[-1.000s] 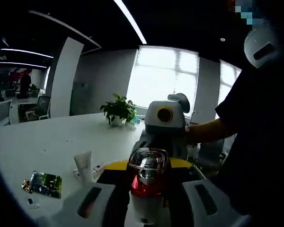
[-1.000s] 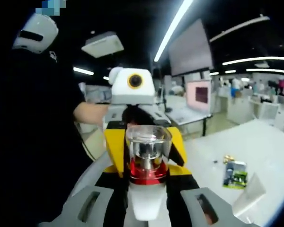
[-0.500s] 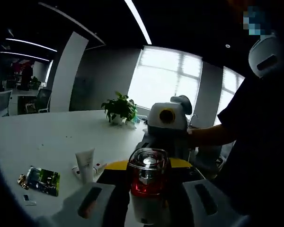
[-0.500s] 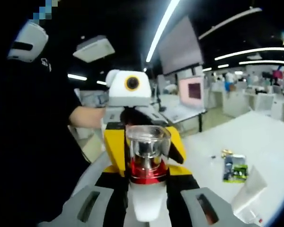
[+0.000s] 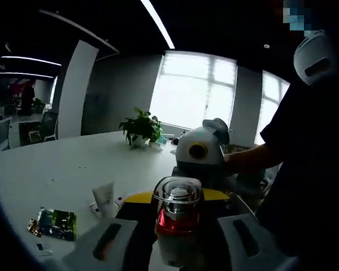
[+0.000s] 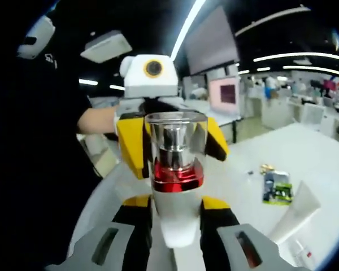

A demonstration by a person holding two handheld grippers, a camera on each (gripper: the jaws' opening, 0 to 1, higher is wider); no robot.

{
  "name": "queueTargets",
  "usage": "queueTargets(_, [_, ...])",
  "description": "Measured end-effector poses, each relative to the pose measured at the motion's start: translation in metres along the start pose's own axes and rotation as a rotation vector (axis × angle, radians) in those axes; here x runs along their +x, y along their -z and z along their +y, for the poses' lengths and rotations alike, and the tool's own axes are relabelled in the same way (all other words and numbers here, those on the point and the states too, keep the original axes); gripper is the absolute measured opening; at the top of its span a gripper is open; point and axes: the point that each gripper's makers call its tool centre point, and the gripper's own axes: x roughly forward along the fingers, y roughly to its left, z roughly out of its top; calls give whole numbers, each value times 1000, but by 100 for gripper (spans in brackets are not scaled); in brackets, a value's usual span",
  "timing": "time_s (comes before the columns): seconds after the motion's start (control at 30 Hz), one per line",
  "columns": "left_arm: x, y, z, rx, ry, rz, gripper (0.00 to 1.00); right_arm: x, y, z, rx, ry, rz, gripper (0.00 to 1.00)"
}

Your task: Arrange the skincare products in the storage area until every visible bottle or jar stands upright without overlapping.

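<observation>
A bottle (image 5: 177, 212) with a clear cap, red collar and white body stands upright between my two grippers, which face each other. In the left gripper view its white body sits between the jaws of my left gripper (image 5: 177, 248), which is shut on it. My right gripper (image 5: 199, 151) is just behind it. In the right gripper view the bottle (image 6: 176, 164) rises large and near, its white base pinched by my right gripper (image 6: 177, 223). My left gripper (image 6: 152, 76) stands behind it, its yellow jaws flanking the cap. A white tube (image 5: 104, 197) (image 6: 296, 217) lies on the table.
The white table (image 5: 56, 166) (image 6: 311, 152) also carries a green packet (image 5: 56, 223) (image 6: 278, 187) and a potted plant (image 5: 140, 129) at its far edge. A person in dark clothes (image 5: 308, 169) (image 6: 37, 147) stands close behind the grippers.
In the right gripper view the bottle and left gripper have risen and come nearer, with a gap now between the two pairs of jaws. In the left gripper view the right gripper sits lower.
</observation>
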Motion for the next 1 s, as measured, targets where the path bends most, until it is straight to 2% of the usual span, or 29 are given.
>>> queueTargets(0.13, [1,1,1,25,-3,17,34,0,0,-3,-15,13,-5,22])
queueTargets(0.3, [3,5,-4,82,12,65,35,-1,2,-5,-128,49,-33,21])
queueTargets(0.47, [8,9,-6,89,13,80,35,-4,5,-8,-139,90,-59,20])
queueTargets(0.63, [12,4,-6,66,19,50,34,-12,2,-11,-127,107,-95,20])
queueTargets(1.0, [17,0,-10,119,25,46,35,-16,1,-9,-114,122,-113,19])
